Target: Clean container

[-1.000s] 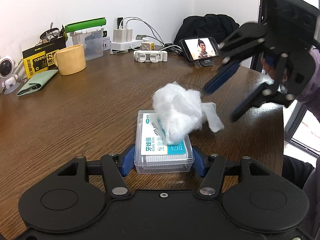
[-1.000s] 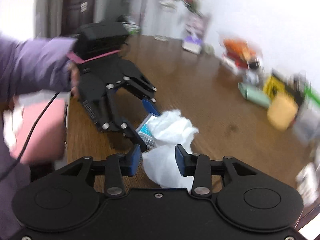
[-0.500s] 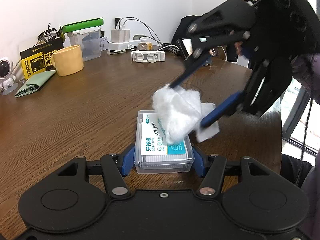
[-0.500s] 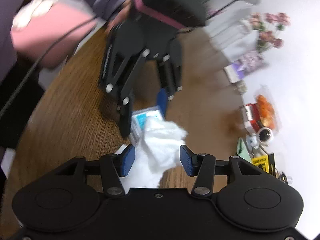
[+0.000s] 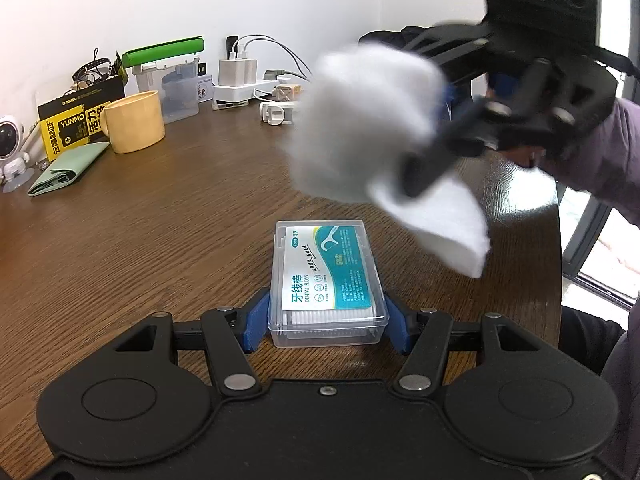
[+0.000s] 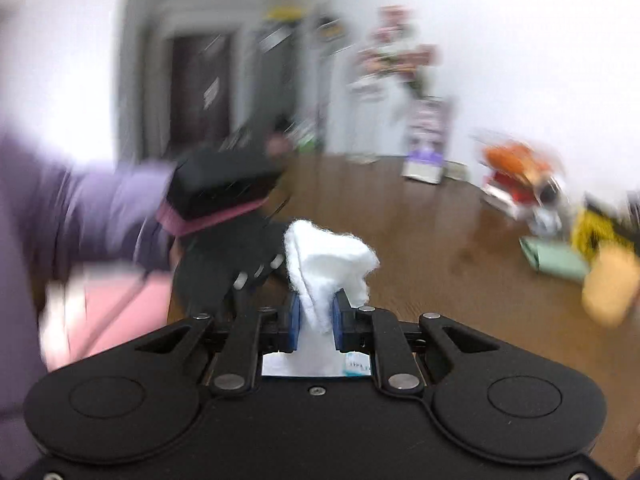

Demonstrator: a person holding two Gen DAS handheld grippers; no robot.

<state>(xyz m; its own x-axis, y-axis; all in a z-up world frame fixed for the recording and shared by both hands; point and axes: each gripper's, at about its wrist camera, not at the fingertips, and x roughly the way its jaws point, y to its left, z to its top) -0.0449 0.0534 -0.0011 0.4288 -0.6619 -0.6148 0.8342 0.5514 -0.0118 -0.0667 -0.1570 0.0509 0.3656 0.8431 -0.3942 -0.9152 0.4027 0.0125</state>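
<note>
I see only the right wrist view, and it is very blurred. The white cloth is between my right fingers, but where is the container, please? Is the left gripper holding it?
Observer: Yes. The left gripper is shut on the clear floss box, with one blue pad on each long side. The box rests flat on the table.
Operator: Does the cloth touch the box now?
Observer: No. The cloth hangs in the right gripper, above and beyond the box and apart from it.
Operator: Is the lid open?
Observer: It looks closed, with the printed label facing up.
</note>
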